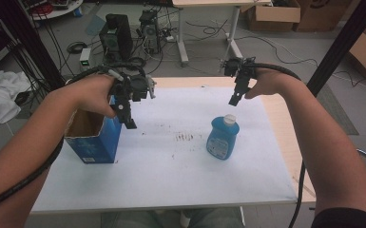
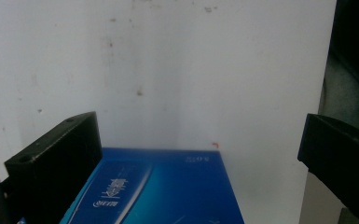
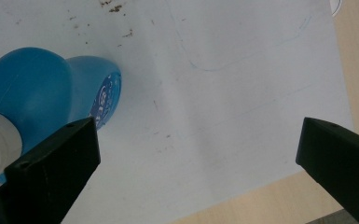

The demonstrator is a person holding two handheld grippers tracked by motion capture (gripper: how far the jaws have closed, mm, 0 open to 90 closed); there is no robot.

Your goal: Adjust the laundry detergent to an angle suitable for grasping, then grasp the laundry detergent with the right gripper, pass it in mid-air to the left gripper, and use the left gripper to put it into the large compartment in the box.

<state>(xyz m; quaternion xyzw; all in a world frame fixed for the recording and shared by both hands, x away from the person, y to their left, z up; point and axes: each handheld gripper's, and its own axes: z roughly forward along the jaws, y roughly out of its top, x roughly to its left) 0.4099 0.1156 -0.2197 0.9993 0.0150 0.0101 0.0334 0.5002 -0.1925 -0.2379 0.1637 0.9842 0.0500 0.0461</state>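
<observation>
Cardboard, blue outside and brown within, forms the open-topped box standing under the left gripper; the round-shouldered plastic bottle stands upright, white cap up, below the right gripper. Left gripper view: jaws wide, empty, above the box. Right gripper view: jaws wide, empty, beside the bottle.

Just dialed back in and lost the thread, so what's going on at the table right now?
A person holds a gripper in each hand above the white-covered table. The left gripper hangs with jaws open beside the open blue box. The right gripper hovers, jaws open, above and behind the upright blue bottle with its white cap. Neither gripper touches or holds anything.
</observation>
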